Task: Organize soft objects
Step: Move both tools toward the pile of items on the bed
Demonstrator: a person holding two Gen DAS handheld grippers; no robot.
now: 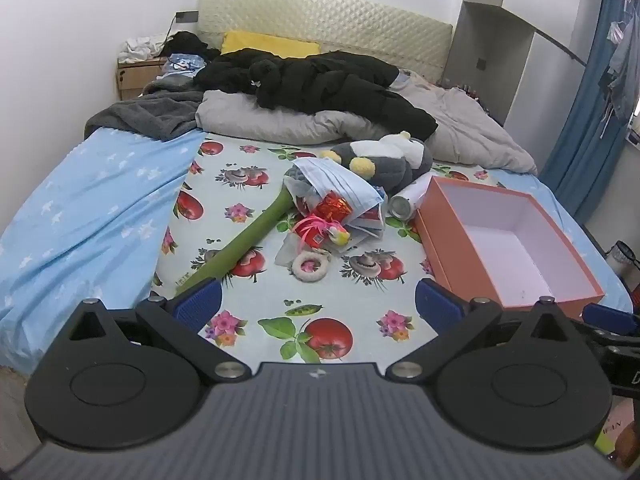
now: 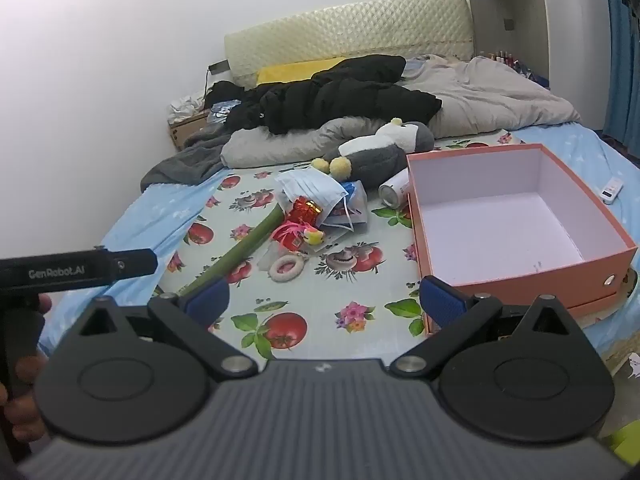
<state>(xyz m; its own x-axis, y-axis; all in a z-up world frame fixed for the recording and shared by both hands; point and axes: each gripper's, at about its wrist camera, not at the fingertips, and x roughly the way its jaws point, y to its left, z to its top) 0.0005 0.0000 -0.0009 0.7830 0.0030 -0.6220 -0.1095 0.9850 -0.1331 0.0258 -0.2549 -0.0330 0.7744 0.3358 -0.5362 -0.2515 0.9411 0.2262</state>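
Note:
An open orange box [image 1: 508, 240] [image 2: 520, 216] with a white inside sits on the bed at the right. Left of it lies a heap: a grey and white plush penguin [image 1: 384, 160] [image 2: 384, 148], blue face masks [image 1: 340, 182] [image 2: 316, 190], a red and gold trinket [image 1: 334, 206] [image 2: 304, 210], a pink ribbon ball [image 1: 316, 230] [image 2: 290, 236], a white fabric ring [image 1: 309, 266] [image 2: 286, 268] and a long green plush stem [image 1: 244, 240] [image 2: 236, 254]. My left gripper [image 1: 318, 304] and right gripper [image 2: 324, 300] hover open over the near end of the bed, nothing between their blue pads.
A metal can [image 1: 406, 204] [image 2: 394, 192] lies between the penguin and the box. A black jacket [image 1: 320, 80], grey quilts [image 2: 480, 96] and a yellow pillow [image 1: 268, 44] fill the bed's far half. A white remote [image 2: 612, 191] lies right of the box. A bedside cabinet [image 1: 136, 74] stands far left.

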